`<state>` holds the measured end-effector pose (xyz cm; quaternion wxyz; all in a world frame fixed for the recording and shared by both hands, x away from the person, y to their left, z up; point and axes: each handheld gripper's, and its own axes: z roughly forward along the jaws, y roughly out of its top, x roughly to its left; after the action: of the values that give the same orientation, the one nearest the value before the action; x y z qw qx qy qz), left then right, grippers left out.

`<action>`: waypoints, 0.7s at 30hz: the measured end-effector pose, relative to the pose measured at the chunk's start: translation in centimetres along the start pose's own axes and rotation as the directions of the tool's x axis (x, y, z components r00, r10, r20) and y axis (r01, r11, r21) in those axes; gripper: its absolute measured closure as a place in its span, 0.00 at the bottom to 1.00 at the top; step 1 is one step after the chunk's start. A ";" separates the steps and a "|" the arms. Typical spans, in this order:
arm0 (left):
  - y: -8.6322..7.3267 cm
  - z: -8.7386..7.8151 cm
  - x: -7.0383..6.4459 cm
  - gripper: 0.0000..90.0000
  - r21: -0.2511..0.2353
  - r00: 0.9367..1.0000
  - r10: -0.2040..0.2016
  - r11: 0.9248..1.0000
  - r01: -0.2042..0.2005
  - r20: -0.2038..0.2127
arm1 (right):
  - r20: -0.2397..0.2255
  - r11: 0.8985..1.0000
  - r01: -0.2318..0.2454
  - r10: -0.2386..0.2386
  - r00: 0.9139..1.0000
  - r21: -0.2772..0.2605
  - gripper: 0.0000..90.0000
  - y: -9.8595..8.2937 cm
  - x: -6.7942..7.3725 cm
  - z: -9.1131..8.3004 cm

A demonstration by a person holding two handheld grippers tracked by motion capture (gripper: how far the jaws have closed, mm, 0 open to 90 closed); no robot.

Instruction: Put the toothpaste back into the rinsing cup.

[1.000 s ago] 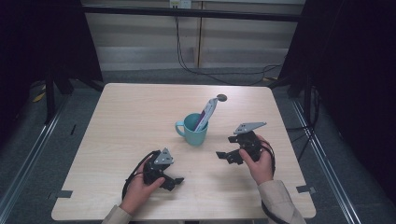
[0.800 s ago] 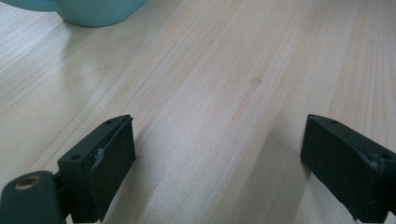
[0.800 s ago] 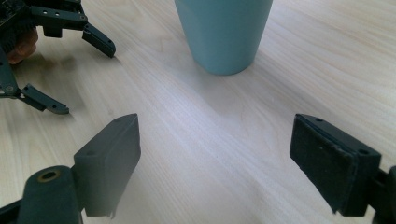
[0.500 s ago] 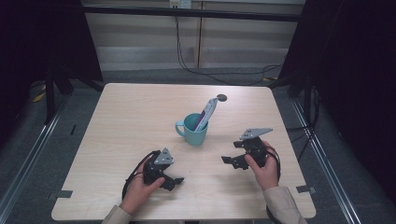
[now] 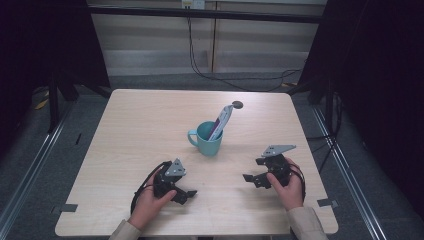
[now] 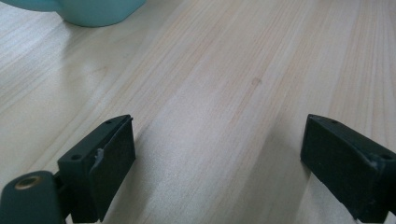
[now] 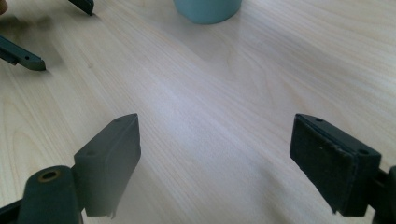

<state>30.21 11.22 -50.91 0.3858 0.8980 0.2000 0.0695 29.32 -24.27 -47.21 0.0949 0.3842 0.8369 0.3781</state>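
A teal mug (image 5: 207, 141) stands near the middle of the wooden table (image 5: 150, 120), with a white and purple tube (image 5: 223, 119) leaning out of it. My left gripper (image 5: 184, 195) rests low near the front edge, left of and nearer than the mug, and is open with nothing between its jaws (image 6: 217, 158). The mug's base (image 6: 93, 11) shows at the top left of the left gripper view. My right gripper (image 5: 253, 170) is to the right of and nearer than the mug, also open and holding nothing (image 7: 215, 158). It faces the mug (image 7: 208, 9).
A small dark disc (image 5: 237, 105) lies on the table beyond the mug. The left gripper's jaw tips (image 7: 23, 58) appear at the top left of the right gripper view. Dark curtains and metal rails surround the table, and cables hang at the back.
My right gripper has drawn back from the mug toward the table's near edge and slightly to the right. The left gripper has stayed where it was.
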 end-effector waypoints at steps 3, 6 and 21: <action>0.0 0.0 0.0 0.11 0.000 1.000 0.000 1.000 0.000 0.000 | 0.006 1.000 -0.004 0.004 1.000 0.006 0.18 -0.3 0.0 -0.1; 0.0 0.0 0.0 0.11 0.000 1.000 0.000 1.000 0.000 0.000 | 0.011 1.000 -0.006 0.006 1.000 0.003 0.18 -0.7 -0.2 -0.1; 0.0 0.0 0.0 0.11 -0.001 1.000 0.000 1.000 0.000 0.000 | 0.054 1.000 -0.020 0.019 0.998 0.021 0.18 -2.8 -0.5 -0.2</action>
<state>30.21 11.22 -50.92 0.3861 0.8978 0.2000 0.0696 28.01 -25.91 -49.11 0.1096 0.4034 0.8343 0.3595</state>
